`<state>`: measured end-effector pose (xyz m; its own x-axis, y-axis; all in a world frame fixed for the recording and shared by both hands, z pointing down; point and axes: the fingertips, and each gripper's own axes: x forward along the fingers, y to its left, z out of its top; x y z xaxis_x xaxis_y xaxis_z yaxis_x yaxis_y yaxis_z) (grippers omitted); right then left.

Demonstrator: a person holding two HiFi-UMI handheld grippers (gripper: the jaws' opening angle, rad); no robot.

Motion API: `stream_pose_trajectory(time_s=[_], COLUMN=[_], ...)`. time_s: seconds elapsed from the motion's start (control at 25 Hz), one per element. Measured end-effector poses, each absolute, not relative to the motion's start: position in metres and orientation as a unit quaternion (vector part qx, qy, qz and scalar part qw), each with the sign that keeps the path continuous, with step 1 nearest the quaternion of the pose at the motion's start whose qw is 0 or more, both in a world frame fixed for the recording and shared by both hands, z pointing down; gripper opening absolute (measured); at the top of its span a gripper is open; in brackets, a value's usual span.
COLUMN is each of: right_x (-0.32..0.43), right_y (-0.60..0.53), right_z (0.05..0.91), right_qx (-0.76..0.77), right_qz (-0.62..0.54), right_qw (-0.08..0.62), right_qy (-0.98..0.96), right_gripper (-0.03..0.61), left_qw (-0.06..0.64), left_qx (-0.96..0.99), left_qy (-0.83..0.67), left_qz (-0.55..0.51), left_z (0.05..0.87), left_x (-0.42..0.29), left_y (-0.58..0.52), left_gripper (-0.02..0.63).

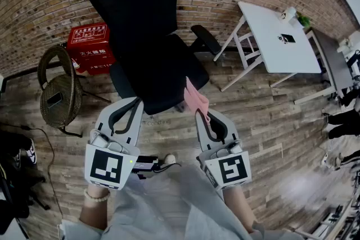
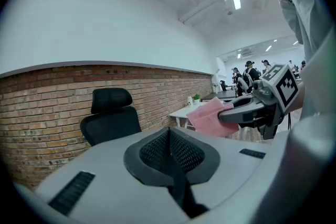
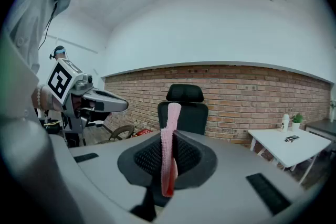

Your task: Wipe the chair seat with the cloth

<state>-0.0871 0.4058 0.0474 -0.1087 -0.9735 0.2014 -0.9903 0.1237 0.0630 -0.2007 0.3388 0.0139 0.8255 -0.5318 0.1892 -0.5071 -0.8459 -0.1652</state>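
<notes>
The chair (image 1: 143, 3) is black, with a tall back, a headrest and a broad rounded seat (image 1: 163, 78). It stands on a plank floor (image 1: 270, 121) before a brick wall (image 1: 45, 3). The cloth (image 1: 197, 99) is pink, thin and soft with a fine knobbly weave, and is gathered into a narrow strip. It sticks out past the tips of the right gripper (image 1: 206, 116), by the seat's front right edge; whether it touches the seat cannot be told. That gripper's 2 jaws are clamped on the cloth's near end. The left gripper (image 1: 130, 103) is at the seat's front left, its 2 dark ribbed pads (image 2: 152, 152) pressed together with nothing between them.
</notes>
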Motion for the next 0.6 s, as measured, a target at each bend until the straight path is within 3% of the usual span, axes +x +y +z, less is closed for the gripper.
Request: stream_pose_trajectory(time_s=[0.6], right_x=[-0.074], right_y=[0.414], right_z=[0.051], right_qx=[0.649], right_qz=[0.049], right_qw=[0.092], right_qy=[-0.754], right_gripper=[0.054], left_qw=[0.056], left_qx=[-0.949], left_qy=[0.286], left_qz=[-0.122], left_z=[0.016], left_x=[-0.186], left_y=[0.35], left_gripper=[0.018])
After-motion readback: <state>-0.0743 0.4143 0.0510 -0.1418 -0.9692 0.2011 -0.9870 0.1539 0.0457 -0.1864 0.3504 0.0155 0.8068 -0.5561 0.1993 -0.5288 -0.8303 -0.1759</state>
